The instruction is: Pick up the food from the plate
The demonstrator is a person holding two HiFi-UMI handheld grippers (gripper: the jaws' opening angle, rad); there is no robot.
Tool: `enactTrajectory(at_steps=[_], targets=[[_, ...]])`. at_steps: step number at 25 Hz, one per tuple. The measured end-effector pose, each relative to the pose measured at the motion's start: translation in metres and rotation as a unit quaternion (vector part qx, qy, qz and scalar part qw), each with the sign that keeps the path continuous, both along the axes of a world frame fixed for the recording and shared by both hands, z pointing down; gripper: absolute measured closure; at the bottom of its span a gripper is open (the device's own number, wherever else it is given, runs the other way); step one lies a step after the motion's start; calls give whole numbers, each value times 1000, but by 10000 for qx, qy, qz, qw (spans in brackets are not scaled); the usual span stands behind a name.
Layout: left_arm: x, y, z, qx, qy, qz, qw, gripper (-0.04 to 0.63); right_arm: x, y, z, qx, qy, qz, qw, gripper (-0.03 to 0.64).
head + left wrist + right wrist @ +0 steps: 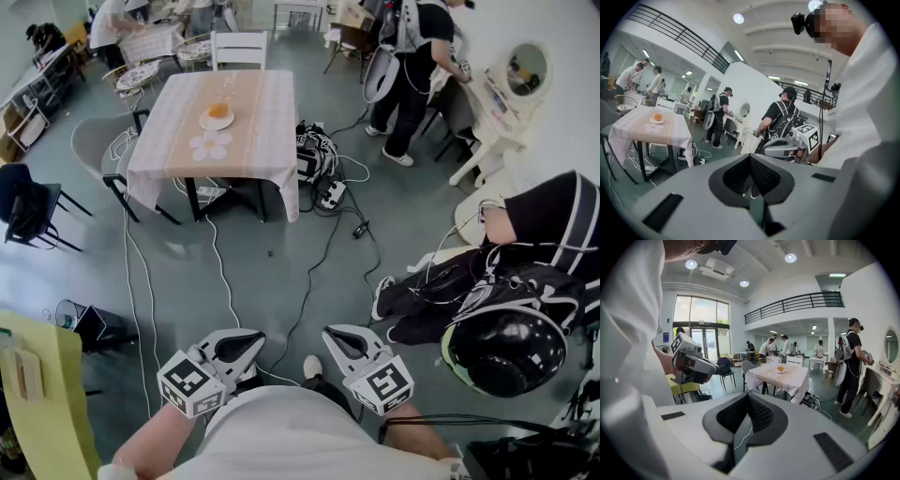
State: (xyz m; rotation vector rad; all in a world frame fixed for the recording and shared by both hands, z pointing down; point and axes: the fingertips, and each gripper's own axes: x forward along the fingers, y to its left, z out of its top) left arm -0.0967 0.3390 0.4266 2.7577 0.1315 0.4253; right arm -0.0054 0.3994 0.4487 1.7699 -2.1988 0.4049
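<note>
Tool left [249, 342], tool right [336, 337], low, closed

Right gripper view: closed jaws, dining table beyond

Right gripper [748, 397], dark ribbed pads meeting, nothing between them. Left gripper [714, 369] with marker cube, at the frame's left, close by. Table [790, 378] under a pale cloth, well apart, centre. White plate [776, 371] on it, bearing orange food [780, 368]. Person in black [851, 363] standing at right, beside the table. Floor cables [814, 402] under the table's near corner.
</note>
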Motion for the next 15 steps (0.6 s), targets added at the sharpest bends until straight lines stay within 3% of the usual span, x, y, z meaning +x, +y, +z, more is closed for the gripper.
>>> enactTrajectory(at_steps=[3, 5, 11, 15], targets=[[1, 0, -3, -131, -29, -525, 9985, 588, 6, 0, -16, 246, 64, -115, 9996, 606], [11, 9, -2, 60, -88, -759, 9971, 588, 19, 6, -18, 332, 56, -176, 9993, 604], [51, 36, -1, 454, -204, -1135, 9923, 588, 57, 32, -10, 327, -46, -385, 9987, 606], [63, 48, -1, 467, -278, -1364, 9892, 588, 64, 42, -9, 328, 243, -687, 9968, 604]])
